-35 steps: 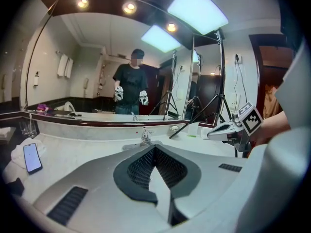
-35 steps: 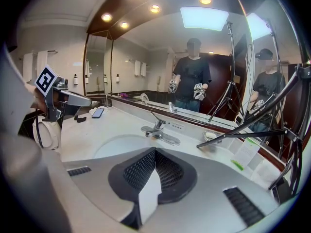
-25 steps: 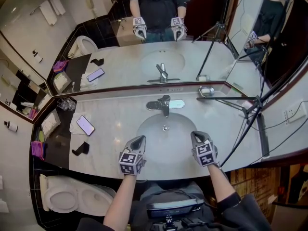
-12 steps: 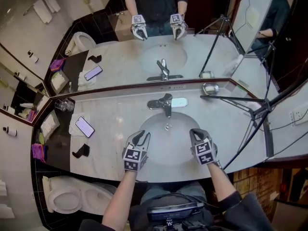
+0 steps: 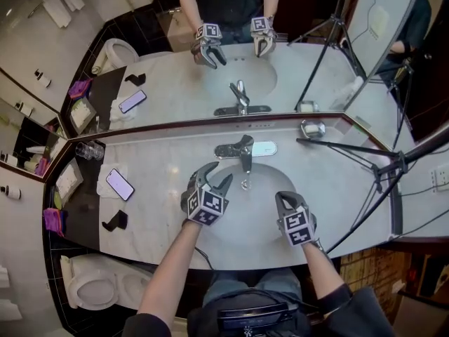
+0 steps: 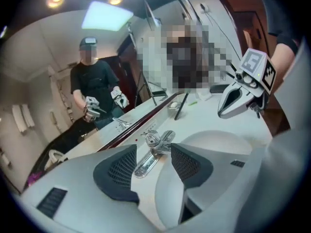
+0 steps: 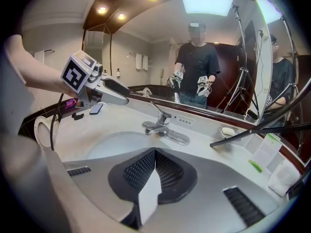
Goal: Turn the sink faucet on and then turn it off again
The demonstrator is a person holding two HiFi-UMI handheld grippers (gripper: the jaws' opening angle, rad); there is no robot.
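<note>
L claw [image 5: 215, 176] hovers over the left part of the sink basin [image 5: 256, 213], jaws apart and just been opening, nothing betw. the pads; in the left gripper view the faucet [image 5: 242, 151] lines up w/ the gap but stands beyond it, untouched. R claw [image 5: 285, 197] hovers over the basin's right side, jaws together, empty, apart from the faucet. Faucet sits at the basin's back rim on the table [image 5: 158, 163], just below the mirror; phone [image 5: 119, 184] lies well off to the left.
</note>
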